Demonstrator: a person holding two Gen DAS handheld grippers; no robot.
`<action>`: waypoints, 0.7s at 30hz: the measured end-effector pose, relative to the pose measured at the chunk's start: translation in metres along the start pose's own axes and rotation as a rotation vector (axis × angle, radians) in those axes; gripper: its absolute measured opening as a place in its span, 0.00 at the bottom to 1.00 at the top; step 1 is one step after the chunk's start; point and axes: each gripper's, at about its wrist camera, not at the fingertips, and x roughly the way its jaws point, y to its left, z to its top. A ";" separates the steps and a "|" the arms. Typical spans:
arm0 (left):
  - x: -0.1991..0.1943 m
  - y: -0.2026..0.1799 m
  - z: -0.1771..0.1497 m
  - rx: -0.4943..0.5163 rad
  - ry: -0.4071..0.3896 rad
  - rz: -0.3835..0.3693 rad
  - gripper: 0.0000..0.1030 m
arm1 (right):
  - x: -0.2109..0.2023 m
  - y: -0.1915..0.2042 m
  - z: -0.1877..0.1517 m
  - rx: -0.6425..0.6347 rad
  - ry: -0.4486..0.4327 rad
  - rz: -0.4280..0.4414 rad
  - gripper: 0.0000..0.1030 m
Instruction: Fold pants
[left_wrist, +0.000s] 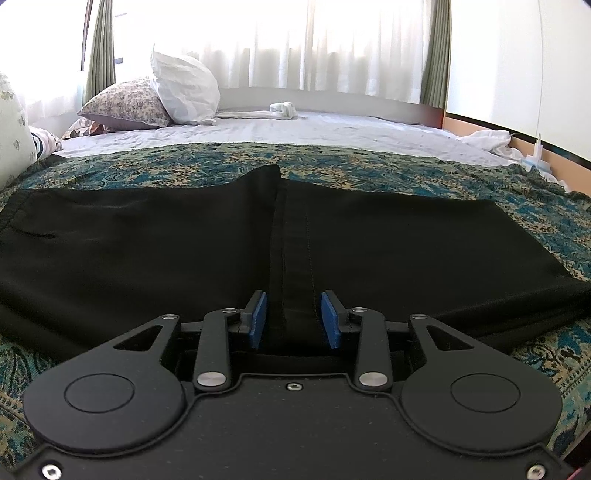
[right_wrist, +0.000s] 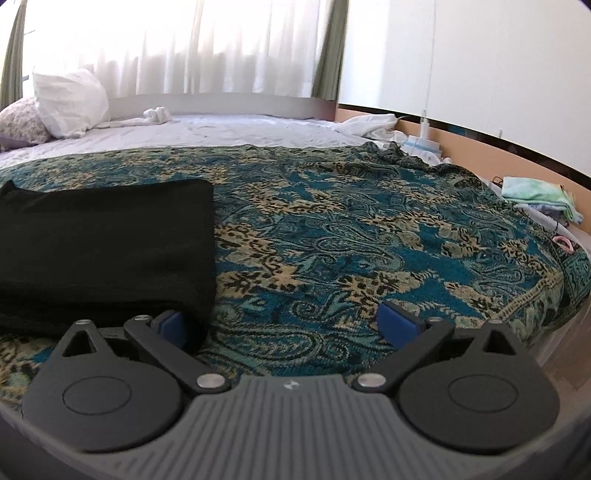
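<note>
Black pants lie folded across the patterned bedspread, with a stitched seam running away from me down the middle. My left gripper sits low on their near edge. Its blue pads stand a little apart, shut on the ridge of black cloth that fills the gap between them. In the right wrist view the folded right end of the pants lies at the left. My right gripper is wide open over bare bedspread. Its left pad is at the near right corner of the pants; nothing lies between its pads.
White and flowered pillows lean at the far left of the bed on a white sheet. Crumpled white cloth and a folded green towel lie along the right side. A curtained window runs behind the bed.
</note>
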 end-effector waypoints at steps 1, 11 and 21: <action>0.000 0.000 0.000 -0.004 0.000 -0.003 0.32 | -0.005 0.002 0.000 -0.015 -0.002 0.009 1.00; -0.001 0.003 -0.003 -0.013 -0.010 -0.018 0.32 | -0.053 0.012 0.010 -0.044 -0.080 0.201 1.00; -0.002 0.006 -0.004 -0.025 -0.014 -0.033 0.32 | -0.021 0.052 0.025 0.019 -0.105 0.265 0.82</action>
